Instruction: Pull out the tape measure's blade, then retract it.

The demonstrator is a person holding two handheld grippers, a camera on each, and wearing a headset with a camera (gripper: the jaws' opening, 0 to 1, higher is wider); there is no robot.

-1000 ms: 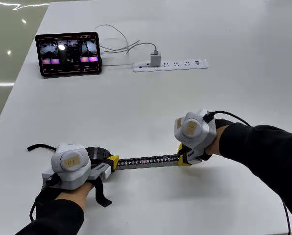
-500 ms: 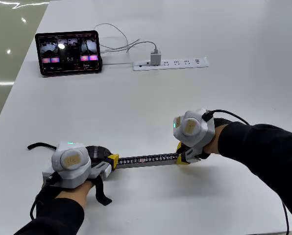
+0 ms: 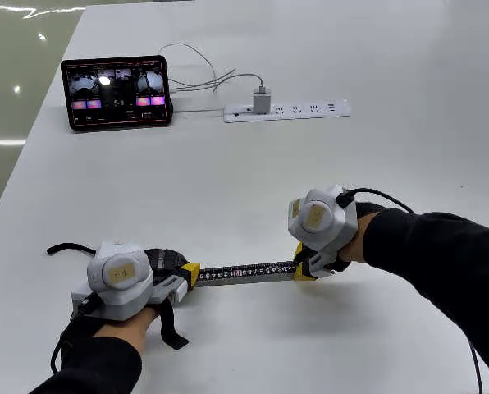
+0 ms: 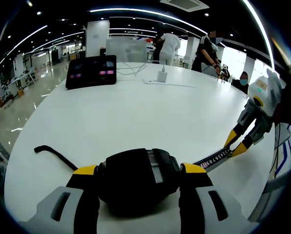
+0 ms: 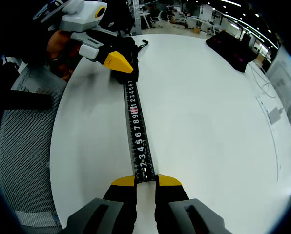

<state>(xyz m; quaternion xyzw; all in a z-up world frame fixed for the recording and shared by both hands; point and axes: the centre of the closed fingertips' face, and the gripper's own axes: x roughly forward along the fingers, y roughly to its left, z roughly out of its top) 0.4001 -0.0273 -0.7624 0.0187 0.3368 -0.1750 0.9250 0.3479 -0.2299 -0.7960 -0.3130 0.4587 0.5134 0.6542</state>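
Left gripper (image 3: 181, 277) clamps the tape measure (image 4: 135, 180) near front edge of the tabletop (image 3: 310, 148) | right gripper (image 5: 145, 181) pinches the blade (image 5: 137, 131), probably at its tip | blade lies flat

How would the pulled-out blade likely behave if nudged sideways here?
The blade looks thin and narrow, so it would probably flex rather than resist. Pinned at its tip by the right gripper and at the case by the left gripper, it likely springs back, and may retract if released.
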